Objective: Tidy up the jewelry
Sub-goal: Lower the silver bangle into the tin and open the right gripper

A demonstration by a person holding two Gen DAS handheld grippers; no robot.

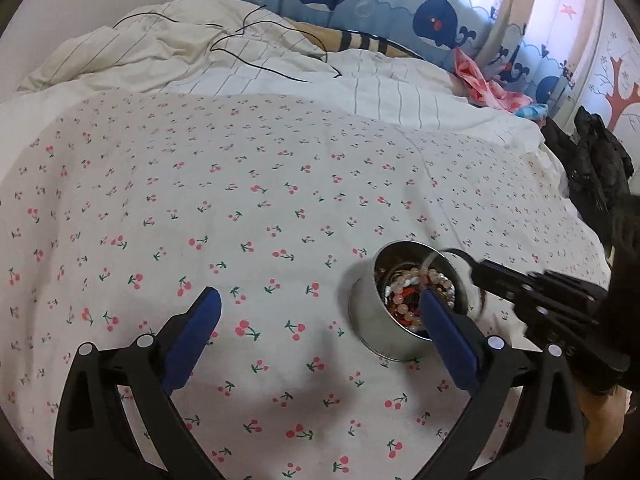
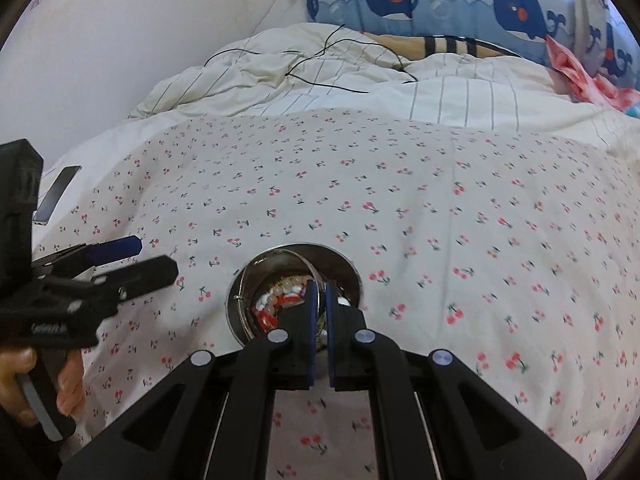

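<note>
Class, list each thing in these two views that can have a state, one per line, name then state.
Left tongs: open wide, holding nothing.
Right tongs: shut on a thin metal bangle, over the tin.
Round metal tin: upright on the bed, lidless, filled with beaded bracelets.
Phone: lying flat, screen dark.
Striped duvet: rumpled.

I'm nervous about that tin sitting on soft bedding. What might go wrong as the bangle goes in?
1. The metal tin stands on the soft cherry-print sheet with nothing bracing it; the left gripper is open beside it, so a nudge may tip it.
2. The right gripper pinches a thin bangle by its edge; it may slip.
3. The beaded bracelets already fill the tin, so the bangle could snag.
</note>
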